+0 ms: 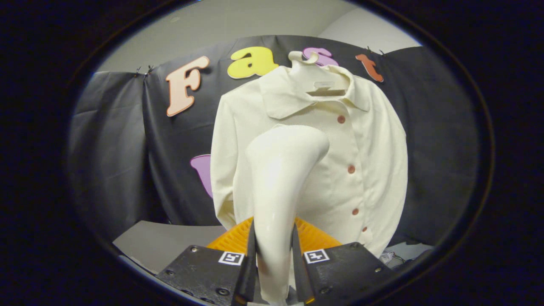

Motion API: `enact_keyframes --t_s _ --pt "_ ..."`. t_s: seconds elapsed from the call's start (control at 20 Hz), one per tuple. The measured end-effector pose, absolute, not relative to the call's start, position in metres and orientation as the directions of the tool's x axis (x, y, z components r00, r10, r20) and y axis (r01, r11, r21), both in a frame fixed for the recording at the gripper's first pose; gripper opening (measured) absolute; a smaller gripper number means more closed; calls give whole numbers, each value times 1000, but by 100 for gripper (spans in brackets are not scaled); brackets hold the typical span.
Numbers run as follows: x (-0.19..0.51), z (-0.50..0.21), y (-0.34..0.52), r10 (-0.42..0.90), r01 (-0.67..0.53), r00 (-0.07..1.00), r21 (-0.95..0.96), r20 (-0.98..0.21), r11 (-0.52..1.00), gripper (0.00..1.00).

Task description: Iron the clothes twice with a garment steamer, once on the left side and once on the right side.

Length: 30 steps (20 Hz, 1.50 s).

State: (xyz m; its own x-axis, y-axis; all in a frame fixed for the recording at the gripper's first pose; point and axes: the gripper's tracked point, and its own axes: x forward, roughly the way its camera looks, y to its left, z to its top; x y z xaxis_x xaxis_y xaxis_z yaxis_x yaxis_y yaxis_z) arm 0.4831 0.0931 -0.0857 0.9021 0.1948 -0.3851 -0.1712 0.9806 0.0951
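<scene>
The fingers (274, 265) are clenched on the handle of the garment steamer (280, 178), one on each side, so it is held between them. It looks smooth, hard and probably slippery, and somewhat top-heavy, so a hold low on the narrow handle seems right. Its long axis rises up from the fingers, and the head bends toward the shirt (310, 157). The shirt is soft and light on its hanger (316, 80), above an orange basket (231, 240) on the worktop (165, 242).
</scene>
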Motion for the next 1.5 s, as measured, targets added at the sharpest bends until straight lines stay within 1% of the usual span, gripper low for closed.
enact_keyframes --t_s 0.3,0.5,0.65,0.85,1.2,1.35,1.5 --pt "473 -126 90 182 -167 871 73 -456 983 40" --pt "450 -163 92 201 -196 829 65 -522 978 39" --pt "436 -192 87 212 -210 812 66 -544 975 39" --pt "423 -227 66 208 -198 797 81 -568 977 39" --pt "398 -284 60 296 -264 739 143 -605 954 39" --pt "381 -322 62 322 -299 693 149 -646 942 39" --pt "367 -348 67 348 -299 652 194 -674 934 39"
